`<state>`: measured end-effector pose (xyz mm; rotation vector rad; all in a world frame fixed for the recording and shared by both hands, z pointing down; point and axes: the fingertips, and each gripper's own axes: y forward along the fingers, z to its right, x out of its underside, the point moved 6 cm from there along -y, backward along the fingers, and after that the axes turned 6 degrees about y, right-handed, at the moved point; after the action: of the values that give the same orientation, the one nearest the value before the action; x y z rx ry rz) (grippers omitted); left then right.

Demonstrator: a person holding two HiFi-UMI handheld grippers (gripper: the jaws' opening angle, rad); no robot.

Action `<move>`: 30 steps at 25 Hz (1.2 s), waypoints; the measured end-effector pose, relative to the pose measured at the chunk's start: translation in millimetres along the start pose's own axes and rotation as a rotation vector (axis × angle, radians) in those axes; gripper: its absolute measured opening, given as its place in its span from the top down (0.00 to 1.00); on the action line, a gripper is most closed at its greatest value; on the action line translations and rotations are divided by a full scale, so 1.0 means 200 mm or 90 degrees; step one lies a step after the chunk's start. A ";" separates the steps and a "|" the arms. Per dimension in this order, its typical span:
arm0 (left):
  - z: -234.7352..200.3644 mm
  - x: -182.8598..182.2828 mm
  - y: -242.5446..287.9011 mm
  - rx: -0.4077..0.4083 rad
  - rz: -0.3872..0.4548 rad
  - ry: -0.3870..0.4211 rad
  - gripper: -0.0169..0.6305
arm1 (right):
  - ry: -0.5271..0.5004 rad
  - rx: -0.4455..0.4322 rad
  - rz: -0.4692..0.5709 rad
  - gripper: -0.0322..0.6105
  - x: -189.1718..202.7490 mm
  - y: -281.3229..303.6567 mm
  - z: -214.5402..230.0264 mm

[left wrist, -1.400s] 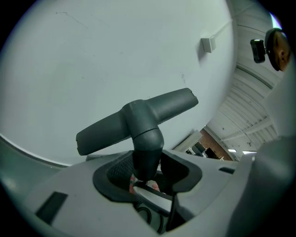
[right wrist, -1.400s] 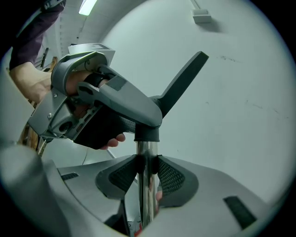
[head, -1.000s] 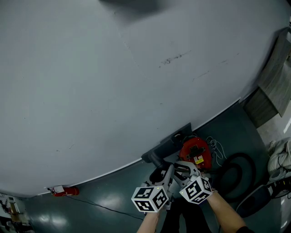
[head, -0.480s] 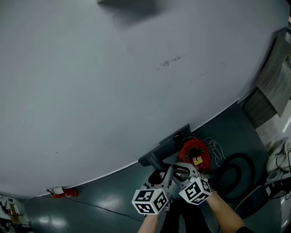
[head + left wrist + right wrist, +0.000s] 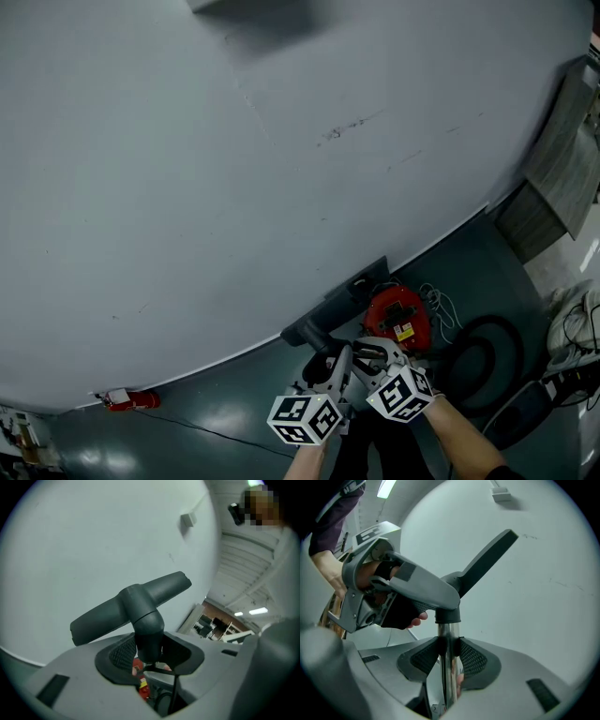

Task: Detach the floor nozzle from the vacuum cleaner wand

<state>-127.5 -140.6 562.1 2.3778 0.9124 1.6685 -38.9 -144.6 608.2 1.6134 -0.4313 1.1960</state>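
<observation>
The dark grey floor nozzle [image 5: 330,305] is held up in front of the grey wall [image 5: 234,169], its neck joined to the chrome wand [image 5: 449,667]. My left gripper [image 5: 149,654] is shut on the nozzle [image 5: 133,606] at its neck, with both ribbed pads against it. Just below, my right gripper [image 5: 449,656] is shut on the wand, under the nozzle's black collar [image 5: 448,616]. In the head view the left gripper [image 5: 333,364] and the right gripper [image 5: 370,354] sit side by side at the bottom. The right gripper view also shows the left gripper's body [image 5: 393,592] around the nozzle [image 5: 487,559].
On the dark floor behind the grippers stands the red vacuum body [image 5: 401,319], with a black hose [image 5: 487,352] coiled to its right and a white cable [image 5: 441,300] beside it. A small red object [image 5: 131,400] lies by the wall at left. A wooden cabinet [image 5: 553,187] stands at right.
Both grippers keep their holds and places. Only the head view has drifted slightly.
</observation>
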 end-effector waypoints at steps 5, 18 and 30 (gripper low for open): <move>0.03 0.00 -0.01 -0.020 0.003 0.046 0.71 | 0.000 0.007 0.003 0.72 0.00 -0.01 0.00; 0.04 0.00 -0.03 -0.041 0.053 0.051 0.71 | 0.011 -0.001 0.011 0.72 0.00 -0.02 -0.01; 0.00 -0.01 -0.02 -0.001 0.051 -0.025 0.71 | 0.009 -0.009 0.013 0.72 0.01 -0.01 0.00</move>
<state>-128.7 -138.2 559.2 2.4673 0.8197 1.6422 -36.5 -142.8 607.7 1.5907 -0.4474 1.2165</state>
